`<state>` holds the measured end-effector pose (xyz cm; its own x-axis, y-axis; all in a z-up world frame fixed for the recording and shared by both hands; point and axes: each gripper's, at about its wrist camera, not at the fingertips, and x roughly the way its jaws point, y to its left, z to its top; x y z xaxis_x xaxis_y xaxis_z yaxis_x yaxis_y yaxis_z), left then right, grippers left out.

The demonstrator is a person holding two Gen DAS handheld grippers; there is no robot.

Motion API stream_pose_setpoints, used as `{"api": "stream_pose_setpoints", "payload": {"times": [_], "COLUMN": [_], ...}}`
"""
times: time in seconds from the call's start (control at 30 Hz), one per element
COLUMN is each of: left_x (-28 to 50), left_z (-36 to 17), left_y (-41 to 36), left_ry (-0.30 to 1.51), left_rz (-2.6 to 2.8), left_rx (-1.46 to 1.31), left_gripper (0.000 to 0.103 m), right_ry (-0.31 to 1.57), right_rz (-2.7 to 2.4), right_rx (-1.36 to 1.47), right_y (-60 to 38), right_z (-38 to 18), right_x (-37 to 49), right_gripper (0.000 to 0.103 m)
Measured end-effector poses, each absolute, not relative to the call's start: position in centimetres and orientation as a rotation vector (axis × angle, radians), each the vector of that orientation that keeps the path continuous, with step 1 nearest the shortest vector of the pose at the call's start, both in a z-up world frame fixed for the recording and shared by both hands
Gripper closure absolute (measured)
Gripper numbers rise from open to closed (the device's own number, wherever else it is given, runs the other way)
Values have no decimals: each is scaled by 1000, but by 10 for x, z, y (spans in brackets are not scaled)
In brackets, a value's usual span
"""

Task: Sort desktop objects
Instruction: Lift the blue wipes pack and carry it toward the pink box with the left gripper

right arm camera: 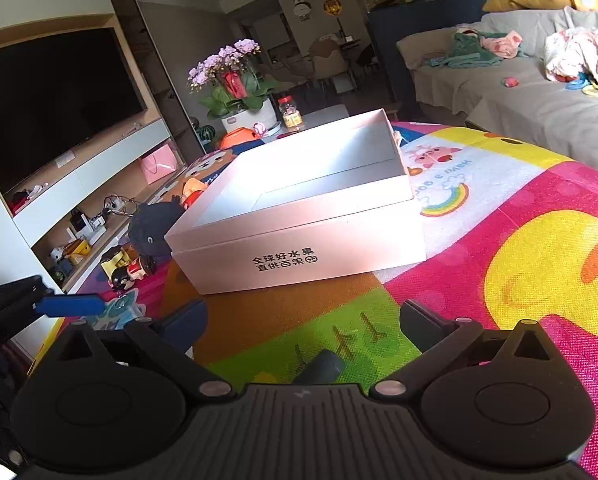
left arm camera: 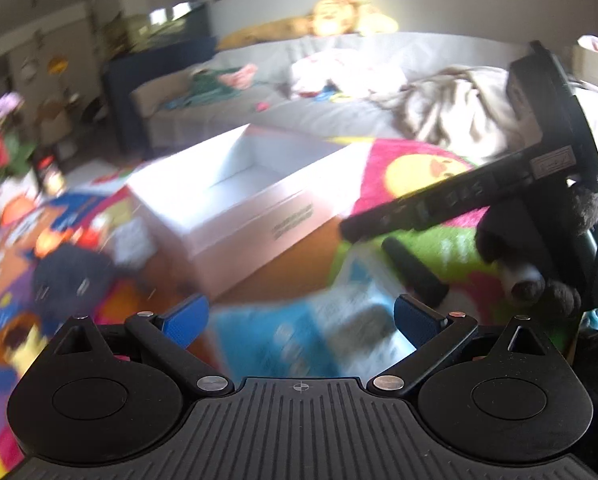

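Note:
An open white cardboard box (right arm camera: pixel 299 248) with black printed characters stands on a colourful play mat (right arm camera: pixel 519 264); it also shows in the left wrist view (left arm camera: pixel 259 208), blurred. My left gripper (left arm camera: pixel 301 322) is open and empty above a blue and white flat item (left arm camera: pixel 299 340). My right gripper (right arm camera: pixel 303 322) is open and empty, just above a dark grey cylinder (right arm camera: pixel 321 368), which also shows in the left wrist view (left arm camera: pixel 415 272). The right gripper's body crosses the left wrist view at right (left arm camera: pixel 459 196). A dark plush toy (right arm camera: pixel 153 226) and small figure toys (right arm camera: pixel 127 270) lie left of the box.
A grey sofa (right arm camera: pixel 519 100) with clothes stands behind the mat at right. A flower pot (right arm camera: pixel 243 116), a jar (right arm camera: pixel 291 112) and an orange item (right arm camera: pixel 239 136) stand behind the box. A TV unit (right arm camera: pixel 59 92) fills the left wall.

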<state>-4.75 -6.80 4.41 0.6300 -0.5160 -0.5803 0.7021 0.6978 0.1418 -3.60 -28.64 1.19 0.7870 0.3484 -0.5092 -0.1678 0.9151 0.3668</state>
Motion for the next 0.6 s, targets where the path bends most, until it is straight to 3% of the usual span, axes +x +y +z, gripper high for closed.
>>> {"api": "stream_pose_setpoints", "payload": {"times": [0.33,0.5,0.6], "left_x": [-56,-47,-34], "left_z": [21,19,19], "left_y": [-67,-38,-25], "left_ry": [616,653,674], "left_rz": [-692,-439,-317], "left_rx": [456,380,329], "left_gripper": [0,0,0], "right_ry": [670,690,737], "right_rz": [283,315,358], "right_rx": [122,-56,-71], "right_y": [-294,-279,-266], "right_z": [19,20,16], "right_x": [-64,-93,-92], "right_gripper": [1,37,47]}}
